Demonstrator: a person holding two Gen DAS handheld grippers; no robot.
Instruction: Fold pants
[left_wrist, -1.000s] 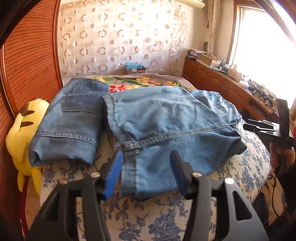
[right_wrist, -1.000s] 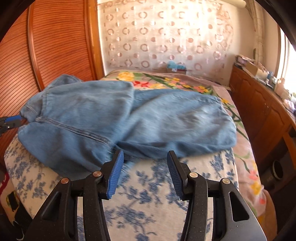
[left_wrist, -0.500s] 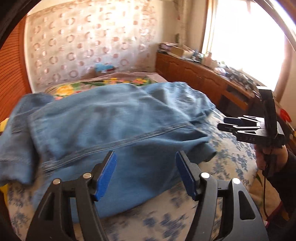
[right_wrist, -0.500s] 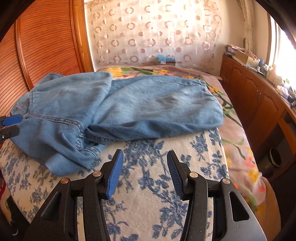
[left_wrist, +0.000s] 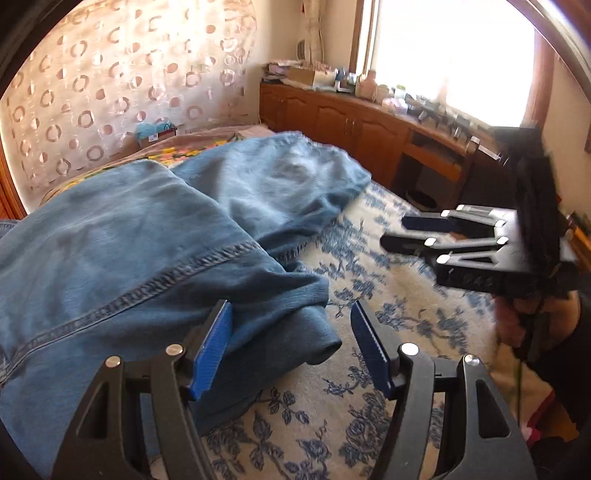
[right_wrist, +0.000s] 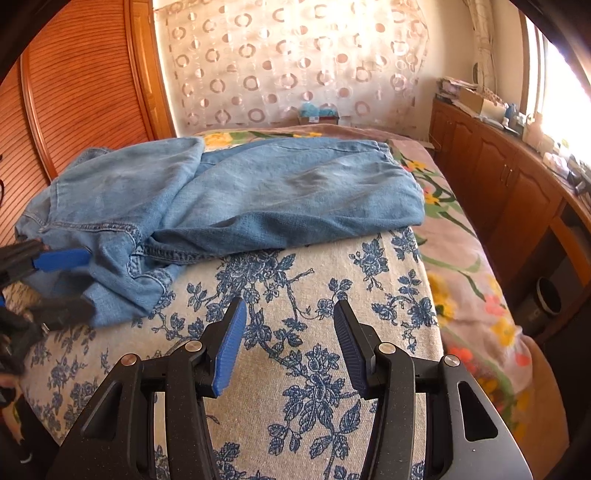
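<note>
- We see the jeans (right_wrist: 236, 192) lying crumpled across the bed (right_wrist: 332, 295), on its blue-flowered cover, with the bulk toward the wooden headboard side and one folded leg stretching right.
- Our left tool (left_wrist: 291, 350) hangs over the near corner of the jeans: a rolled fold of denim lies between its blue pads (left_wrist: 212, 347), with the left pad right at the cloth and the right pad clear of it, so the jaws stand apart and grip nothing.
- In the right wrist view the left tool (right_wrist: 62, 277) shows at the left edge, one pad above and one below the jeans' near corner.
- Our right tool (right_wrist: 288, 343) hovers over bare flowered cover, well short of the jeans; its jaws stand apart with nothing between them. In the left wrist view it (left_wrist: 406, 234) sits to the right of the denim, apart from it.
- Against a second ago, the left tool has swung rightward along the jeans, from the hem by the yellow plush toy to this corner, and its jaws have just been opening a little.
- The right tool's gap looks unchanged; the jeans now lie farther up its view.
</note>
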